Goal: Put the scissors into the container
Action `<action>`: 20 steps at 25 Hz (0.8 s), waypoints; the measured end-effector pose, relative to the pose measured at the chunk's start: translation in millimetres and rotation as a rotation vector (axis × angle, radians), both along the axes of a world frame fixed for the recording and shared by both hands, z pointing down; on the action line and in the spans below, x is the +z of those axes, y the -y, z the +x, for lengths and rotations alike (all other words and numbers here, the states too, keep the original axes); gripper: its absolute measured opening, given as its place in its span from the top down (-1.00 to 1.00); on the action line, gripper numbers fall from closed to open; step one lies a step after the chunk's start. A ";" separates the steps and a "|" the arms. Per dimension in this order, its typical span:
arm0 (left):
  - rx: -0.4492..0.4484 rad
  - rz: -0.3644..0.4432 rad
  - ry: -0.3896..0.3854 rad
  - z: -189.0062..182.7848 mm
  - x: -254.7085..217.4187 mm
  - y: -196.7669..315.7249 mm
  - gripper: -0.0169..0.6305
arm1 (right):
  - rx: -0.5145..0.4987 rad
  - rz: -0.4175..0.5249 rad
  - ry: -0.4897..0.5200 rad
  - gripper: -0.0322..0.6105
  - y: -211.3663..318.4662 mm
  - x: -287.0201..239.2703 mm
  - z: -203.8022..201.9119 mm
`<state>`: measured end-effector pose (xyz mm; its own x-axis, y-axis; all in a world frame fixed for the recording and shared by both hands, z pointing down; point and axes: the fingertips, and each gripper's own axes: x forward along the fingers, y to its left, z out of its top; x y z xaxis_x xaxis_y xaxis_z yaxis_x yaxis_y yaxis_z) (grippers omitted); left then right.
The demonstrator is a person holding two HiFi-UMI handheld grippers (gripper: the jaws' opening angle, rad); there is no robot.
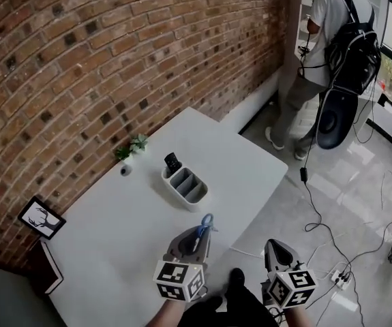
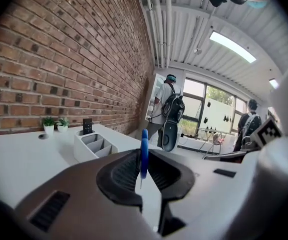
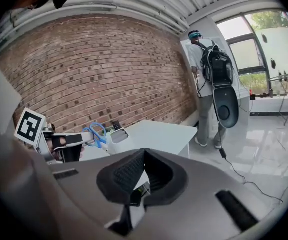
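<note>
The left hand-held gripper [image 2: 142, 160] is clamped on the blue-handled scissors [image 2: 144, 143], loops poking out past the jaws. The right hand-held gripper [image 3: 142, 155] is shut on nothing, off to the side. The white divided plastic container [image 1: 176, 191] sits on the white bench [image 1: 114, 237] just ahead of the left one, so I'd line up over an empty slot (the farthest holds something black), tip the scissors vertical, and only let go once they're inside.
</note>
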<state>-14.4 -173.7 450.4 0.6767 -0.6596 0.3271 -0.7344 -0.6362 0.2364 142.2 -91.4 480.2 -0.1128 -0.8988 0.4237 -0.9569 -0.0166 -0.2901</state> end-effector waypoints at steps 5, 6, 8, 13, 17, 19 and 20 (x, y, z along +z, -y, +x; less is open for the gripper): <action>-0.104 0.004 0.007 -6.0 -3.9 16.7 0.81 | -0.102 -0.003 0.020 0.90 34.5 3.5 -0.1; -0.124 0.006 0.010 -7.7 -4.8 19.4 0.81 | -0.124 -0.005 0.023 0.90 40.6 4.7 -1.6; -0.163 0.012 0.014 -11.2 -7.3 24.8 0.81 | -0.168 -0.011 0.029 0.90 51.6 7.1 -5.6; -0.244 0.032 0.030 -19.0 -12.8 35.4 0.81 | -0.276 -0.021 0.037 0.90 70.2 12.4 -17.4; -0.296 0.052 0.040 -24.9 -17.6 42.5 0.81 | -0.337 -0.026 0.044 0.90 81.4 16.4 -23.9; -0.319 0.057 0.041 -27.9 -19.5 46.1 0.81 | -0.364 -0.030 0.059 0.90 86.0 17.2 -28.9; -0.329 0.059 0.039 -29.3 -20.7 47.8 0.81 | -0.377 -0.031 0.065 0.90 88.1 17.3 -31.4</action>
